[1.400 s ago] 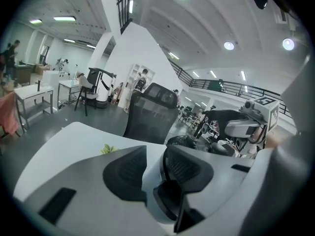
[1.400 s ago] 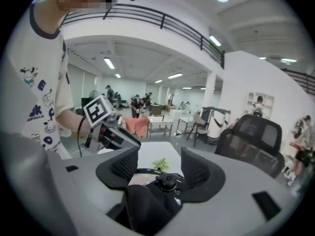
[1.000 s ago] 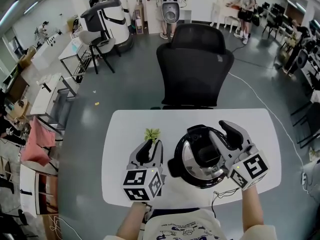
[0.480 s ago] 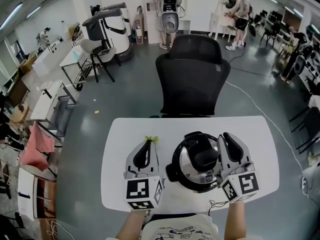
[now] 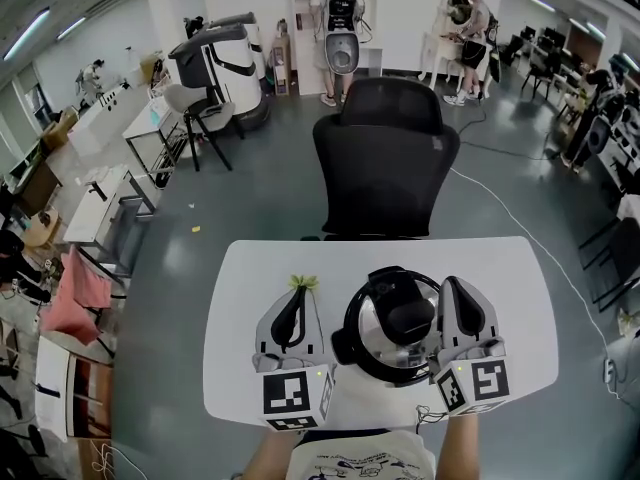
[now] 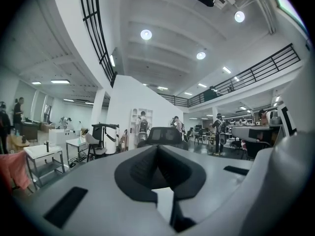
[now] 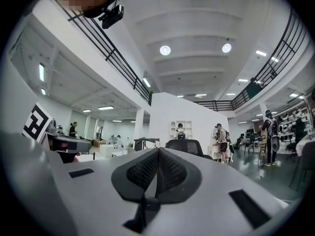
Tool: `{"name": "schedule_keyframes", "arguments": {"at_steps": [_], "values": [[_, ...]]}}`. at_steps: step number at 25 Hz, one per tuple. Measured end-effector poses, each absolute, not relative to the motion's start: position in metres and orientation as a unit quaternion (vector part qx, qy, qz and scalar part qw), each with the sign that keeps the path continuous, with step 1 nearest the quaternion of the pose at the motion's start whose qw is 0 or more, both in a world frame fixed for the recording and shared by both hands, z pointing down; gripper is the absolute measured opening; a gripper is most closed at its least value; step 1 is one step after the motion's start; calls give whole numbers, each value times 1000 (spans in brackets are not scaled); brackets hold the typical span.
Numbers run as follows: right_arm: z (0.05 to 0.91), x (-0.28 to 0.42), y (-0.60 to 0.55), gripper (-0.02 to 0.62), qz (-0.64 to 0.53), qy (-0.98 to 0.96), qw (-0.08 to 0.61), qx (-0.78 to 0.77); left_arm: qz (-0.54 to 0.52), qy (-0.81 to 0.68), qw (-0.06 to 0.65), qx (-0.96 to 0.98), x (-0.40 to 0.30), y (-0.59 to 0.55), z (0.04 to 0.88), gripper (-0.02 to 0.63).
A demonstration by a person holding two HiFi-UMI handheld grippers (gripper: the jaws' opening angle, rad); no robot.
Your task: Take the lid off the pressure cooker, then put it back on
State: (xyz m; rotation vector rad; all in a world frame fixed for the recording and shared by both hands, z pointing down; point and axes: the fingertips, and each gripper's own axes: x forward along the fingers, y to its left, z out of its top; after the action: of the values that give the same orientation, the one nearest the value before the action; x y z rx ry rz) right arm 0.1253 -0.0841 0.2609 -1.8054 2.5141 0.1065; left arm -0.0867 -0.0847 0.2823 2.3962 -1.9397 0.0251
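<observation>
The pressure cooker stands on the white table, and its steel lid with a black handle sits on top. My left gripper hovers to the left of the cooker, apart from it. My right gripper hangs close along the cooker's right side. Both point level and away from me. Their jaws have just been closing and now stand shut with nothing between them, as the left gripper view and the right gripper view show.
A small green sprig lies on the table just past the left gripper's tips. A black office chair stands at the table's far edge. A thin cable hangs at the near edge. People and machines stand far behind.
The right gripper came off the lid and moved to the cooker's right side, closing its jaws. The left gripper rose a little and closed too.
</observation>
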Motion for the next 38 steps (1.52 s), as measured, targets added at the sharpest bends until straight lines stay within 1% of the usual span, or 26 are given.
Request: {"name": "schedule_keyframes", "arguments": {"at_steps": [17,38], "values": [[274,131,-79,14,17,807,8,-591,14,-625,24,780,-79,-77,281,14],[273,139,-74,14,15,799,8,-601,14,-624,24,781,-75,-74,281,14]]}}
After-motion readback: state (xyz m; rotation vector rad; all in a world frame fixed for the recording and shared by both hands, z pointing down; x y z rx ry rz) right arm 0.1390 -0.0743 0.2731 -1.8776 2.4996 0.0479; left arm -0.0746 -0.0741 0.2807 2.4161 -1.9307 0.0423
